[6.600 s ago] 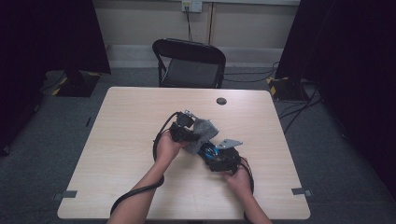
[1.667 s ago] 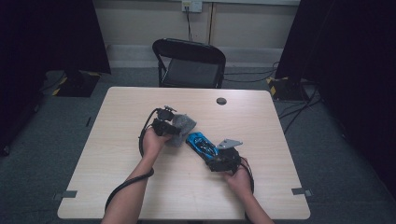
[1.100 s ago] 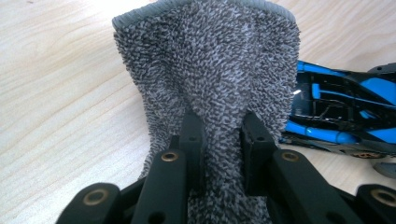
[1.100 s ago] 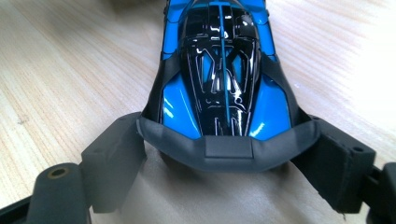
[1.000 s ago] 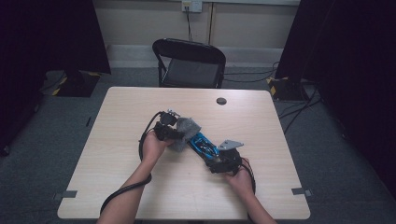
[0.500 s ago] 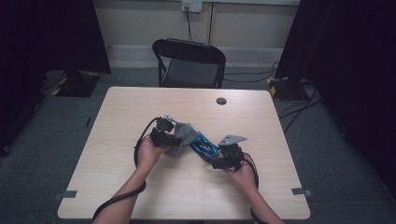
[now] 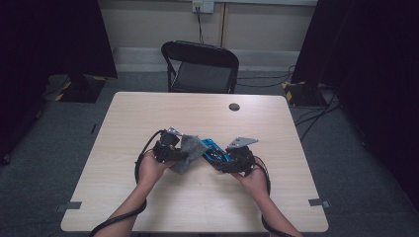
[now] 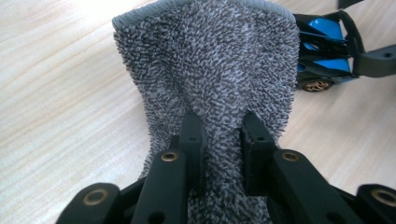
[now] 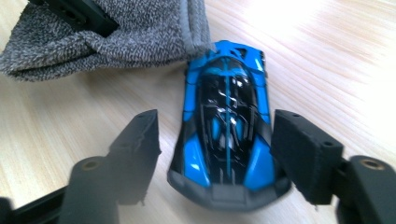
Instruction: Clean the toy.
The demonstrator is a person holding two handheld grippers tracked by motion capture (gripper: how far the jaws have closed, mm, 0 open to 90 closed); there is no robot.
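Note:
A blue and black toy car (image 9: 226, 121) sits on the wooden table (image 7: 148, 113), also visible as the car (image 7: 213, 149) between both hands. My right gripper (image 9: 219, 140) straddles its rear; the jaws have just been closing, but a gap still shows beside the left pad. My left gripper (image 8: 219, 135) is shut on a grey fluffy cloth (image 8: 210, 60). The cloth (image 7: 190, 150) hangs against the car's front end (image 8: 324, 56). In the right gripper view the cloth (image 9: 116, 32) lies at the car's nose.
A black folding chair (image 7: 200, 66) stands behind the table's far edge. A small black round disc (image 7: 234, 106) lies on the far part of the tabletop. Cables trail from both grippers toward the near edge.
My left hand has drawn the cloth a little toward the near edge, still against the car. The right hand has stayed by the car's rear, slightly raised.

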